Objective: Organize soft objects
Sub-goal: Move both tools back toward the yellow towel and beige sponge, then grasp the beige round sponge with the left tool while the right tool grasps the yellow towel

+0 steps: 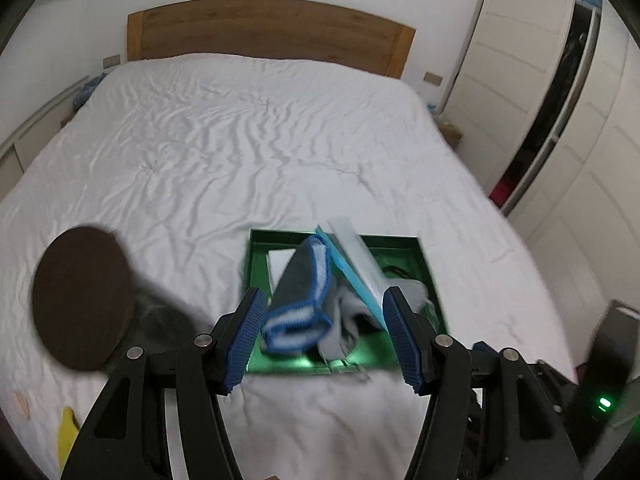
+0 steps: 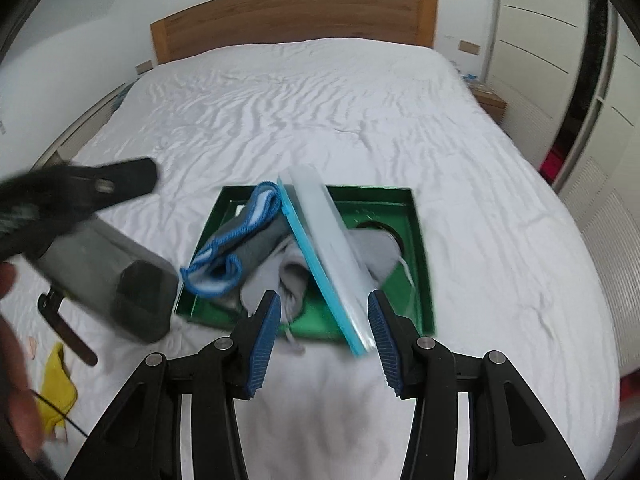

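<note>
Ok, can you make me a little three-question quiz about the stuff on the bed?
1. True or false: the green tray sits on the bed.
2. What colour edges the grey cloth? A) red B) blue C) yellow
3. Fill in: both the left gripper and the right gripper have jaws that are ____.

Key: 1 true. 2 B. 3 open.
</note>
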Demonstrator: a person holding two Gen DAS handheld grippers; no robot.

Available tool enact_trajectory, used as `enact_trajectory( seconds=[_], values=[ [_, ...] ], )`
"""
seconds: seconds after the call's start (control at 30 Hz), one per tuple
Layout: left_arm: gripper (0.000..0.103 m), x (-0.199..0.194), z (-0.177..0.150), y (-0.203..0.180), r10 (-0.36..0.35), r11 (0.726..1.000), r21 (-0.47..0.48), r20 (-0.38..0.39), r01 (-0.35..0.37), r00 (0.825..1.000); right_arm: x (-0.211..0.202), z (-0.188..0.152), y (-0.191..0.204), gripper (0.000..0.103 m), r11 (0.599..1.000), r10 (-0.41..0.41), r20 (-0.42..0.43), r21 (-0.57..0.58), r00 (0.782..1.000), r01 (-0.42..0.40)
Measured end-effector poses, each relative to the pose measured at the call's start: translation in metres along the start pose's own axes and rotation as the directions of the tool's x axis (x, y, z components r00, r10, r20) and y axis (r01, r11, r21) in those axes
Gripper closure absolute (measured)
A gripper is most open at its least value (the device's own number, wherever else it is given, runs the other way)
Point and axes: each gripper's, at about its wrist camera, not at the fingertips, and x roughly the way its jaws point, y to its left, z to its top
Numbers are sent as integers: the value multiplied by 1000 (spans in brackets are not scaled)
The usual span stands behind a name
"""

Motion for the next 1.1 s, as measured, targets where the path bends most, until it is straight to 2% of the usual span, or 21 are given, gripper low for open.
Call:
enact_trajectory(
  seconds=[0.07,0.2,0.33,0.43,0.53,0.67,0.77,0.9,0.93,1.1],
  values=[
    [48,-28,-11,9,-40,999,6,8,40,999,-21,-11,8,57,1000,-11,1,3,1000,11],
    [47,-70,-36,42,-69,997,34,-11,70,998,-65,-39,42,54,1000,-16,-6,-7,1000,16],
    [44,-105,-66,103,-31,997,69,-42,34,999,-104,-64,90,49,1000,30,-12,2,999,-30],
    [43,-123,-90,165,57,995,87,-85,-50,995,-123,-84,134,45,996,86,-25,35,996,-85],
    [43,-135,-113,231,167,982,106,-131,-153,977,-129,-104,188,45,985,164,-53,53,985,-162],
    [43,-137,-141,310,266,963,100,-199,-250,943,-116,-124,262,45,965,258,-104,78,960,-251],
    [43,-128,-161,354,297,954,109,-232,-279,926,-96,-138,318,45,954,298,-146,86,943,-288],
    [43,-115,-183,395,273,962,68,-276,-264,922,-64,-154,371,45,945,324,-194,120,926,-305],
    [43,-112,-186,403,267,964,58,-282,-261,922,-55,-156,376,45,928,371,-211,126,905,-351],
    [42,-95,-206,431,230,973,45,-310,-227,922,-17,-173,402,44,930,362,-249,161,898,-330]
  ],
)
